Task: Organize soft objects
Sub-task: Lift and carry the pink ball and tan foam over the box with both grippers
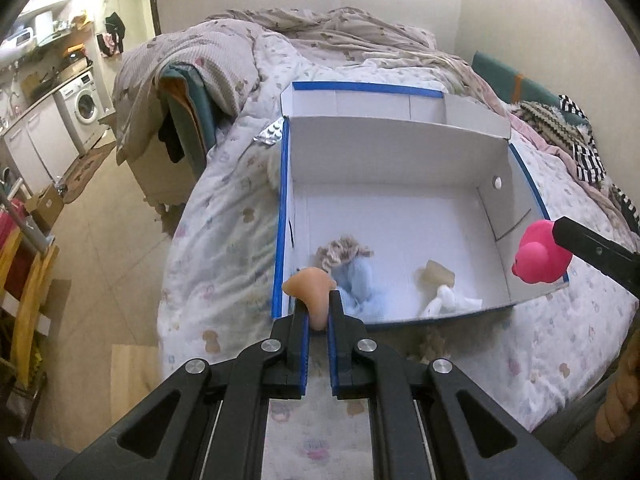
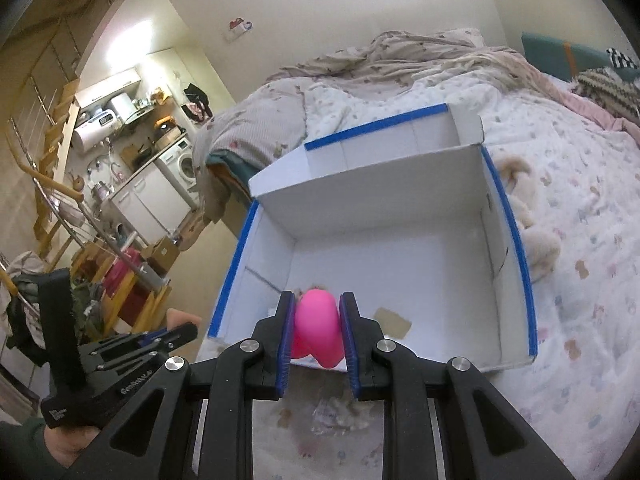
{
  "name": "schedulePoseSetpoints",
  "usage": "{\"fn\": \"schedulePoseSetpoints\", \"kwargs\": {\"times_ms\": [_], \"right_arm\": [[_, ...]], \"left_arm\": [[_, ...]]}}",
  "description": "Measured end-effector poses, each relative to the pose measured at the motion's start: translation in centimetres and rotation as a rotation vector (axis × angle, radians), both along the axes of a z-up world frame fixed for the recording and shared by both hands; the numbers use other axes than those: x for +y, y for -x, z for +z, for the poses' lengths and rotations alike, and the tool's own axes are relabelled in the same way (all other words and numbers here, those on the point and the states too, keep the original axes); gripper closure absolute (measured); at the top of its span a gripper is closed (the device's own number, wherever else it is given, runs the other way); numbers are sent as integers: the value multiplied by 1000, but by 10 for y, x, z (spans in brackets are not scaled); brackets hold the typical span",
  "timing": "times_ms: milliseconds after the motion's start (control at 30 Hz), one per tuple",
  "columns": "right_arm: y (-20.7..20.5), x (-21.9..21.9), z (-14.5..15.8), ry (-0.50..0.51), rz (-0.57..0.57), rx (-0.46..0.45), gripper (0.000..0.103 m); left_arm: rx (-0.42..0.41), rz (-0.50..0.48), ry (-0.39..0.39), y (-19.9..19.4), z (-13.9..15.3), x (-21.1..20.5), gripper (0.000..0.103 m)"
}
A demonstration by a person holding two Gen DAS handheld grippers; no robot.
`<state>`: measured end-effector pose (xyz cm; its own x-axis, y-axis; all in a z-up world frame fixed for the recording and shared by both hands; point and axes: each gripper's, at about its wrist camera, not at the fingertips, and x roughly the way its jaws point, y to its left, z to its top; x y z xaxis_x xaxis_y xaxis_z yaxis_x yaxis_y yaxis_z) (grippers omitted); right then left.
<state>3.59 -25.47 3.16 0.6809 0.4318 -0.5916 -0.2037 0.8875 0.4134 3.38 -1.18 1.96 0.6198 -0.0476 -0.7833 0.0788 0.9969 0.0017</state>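
A white cardboard box (image 1: 392, 128) with blue-taped rims lies open on the bed; the same box (image 2: 372, 176) fills the right wrist view. On its floor lie a beige knitted piece (image 1: 344, 250), a light blue cloth (image 1: 356, 284), a tan sponge-like block (image 1: 438, 274) and a white cloth (image 1: 444, 300). My left gripper (image 1: 318, 300) is shut on a soft orange toy (image 1: 310, 286) at the box's near left corner. My right gripper (image 2: 318, 308) is shut on a pink squishy toy (image 2: 318, 324), which also shows as the pink toy (image 1: 540, 252) at the box's right wall.
A cream plush toy (image 2: 536, 220) lies on the patterned quilt (image 2: 580, 280) right of the box. A foil blister pack (image 1: 272, 134) rests by the box's far left corner. Rumpled bedding (image 1: 320, 36) and striped clothes (image 1: 576, 136) lie behind. The floor and a washing machine (image 1: 86, 106) are left of the bed.
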Motion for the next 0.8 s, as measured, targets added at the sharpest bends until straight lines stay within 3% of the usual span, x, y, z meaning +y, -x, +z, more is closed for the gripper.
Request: {"fn": "schedulePoseSetpoints", "kwargs": {"times_ms": [367,800], "right_arm": [[-31,-11,-21,4,-39,76,79],[-69,-7,-34,62,-36,98,79]], "left_arm": [[-10,-31,-23,-35,6,-15,96],[-17,-68,-47,-77,-7,-36,96]]}}
